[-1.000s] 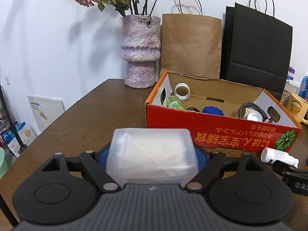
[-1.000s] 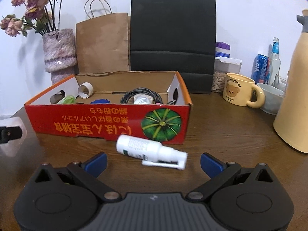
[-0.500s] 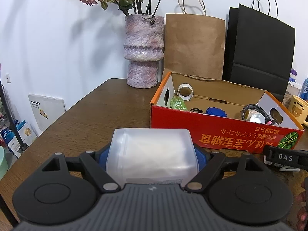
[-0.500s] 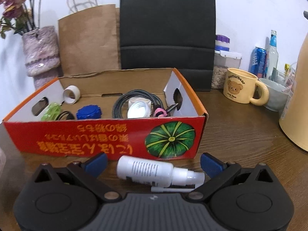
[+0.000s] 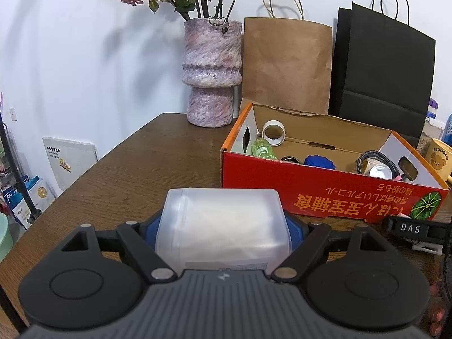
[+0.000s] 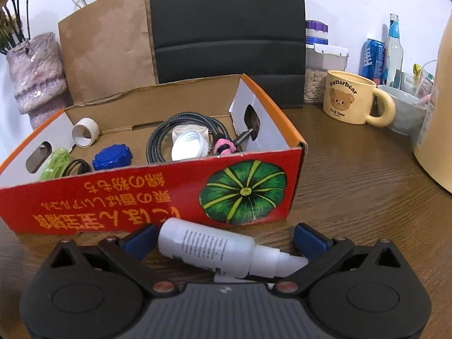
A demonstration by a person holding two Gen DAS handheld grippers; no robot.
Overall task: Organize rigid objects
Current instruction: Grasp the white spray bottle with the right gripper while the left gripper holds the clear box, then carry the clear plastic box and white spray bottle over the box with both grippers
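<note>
Where the brown wooden tabletop (image 5: 158, 166) meets the wall at its back edge, a black paper bag (image 6: 226, 34), a brown paper bag (image 5: 285, 65) and a mottled pink vase (image 5: 212, 70) stand in a row, and in front of them sits the red cardboard box (image 6: 141, 195), open at the top. Inside it lie a coiled grey cable (image 6: 158, 138), a white roll of tape (image 6: 84, 131), a blue cap (image 6: 111, 156) and a green bottle (image 6: 55, 163). The left gripper (image 5: 223, 226) has its fingers set wide and pressed on both sides of a frosted plastic container (image 5: 223, 228), which it holds. The right gripper (image 6: 224, 240) is spread wide around a white spray bottle (image 6: 214, 250) lying on its side against the box's front wall; its right finger (image 6: 306, 240) stands clear of the bottle, and whether the left one touches I cannot tell.
</note>
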